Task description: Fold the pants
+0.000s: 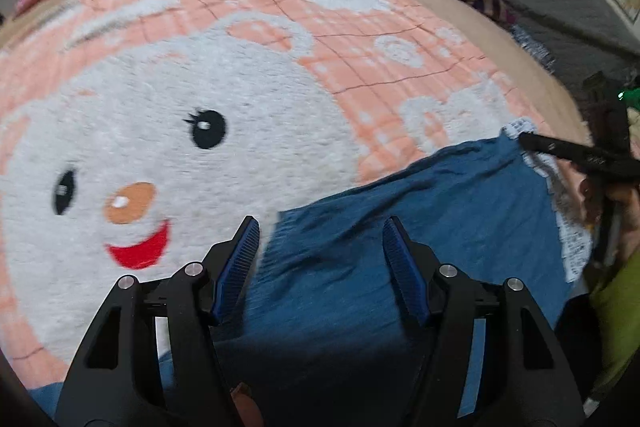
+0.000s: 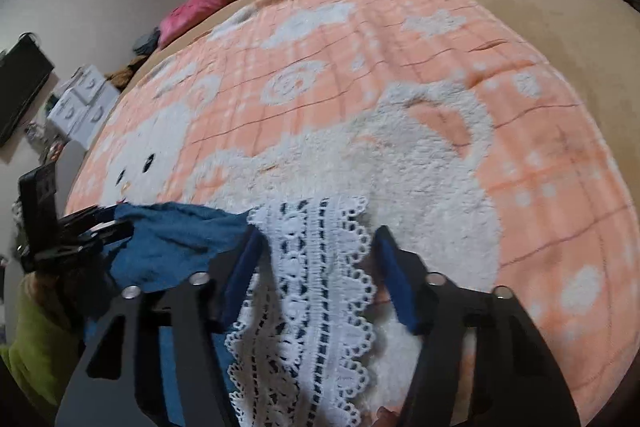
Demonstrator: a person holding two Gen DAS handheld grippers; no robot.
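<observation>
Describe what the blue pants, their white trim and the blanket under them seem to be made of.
Blue pants: a thin, matte woven cloth, probably cotton, going by its soft wrinkles. White trim: openwork lace with scalloped edges; blue shows through its holes. Blanket: plush, fuzzy pile, likely fleece, in peach and white with a cartoon face.

Matt blue cloth pants (image 1: 420, 227) with white lace trim (image 2: 316, 267) on fluffy blanket (image 1: 160, 87).

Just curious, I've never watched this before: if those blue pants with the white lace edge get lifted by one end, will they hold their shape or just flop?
The blue pants will probably flop: the cloth lies wrinkled. The white lace edge looks holey and might snag.
</observation>
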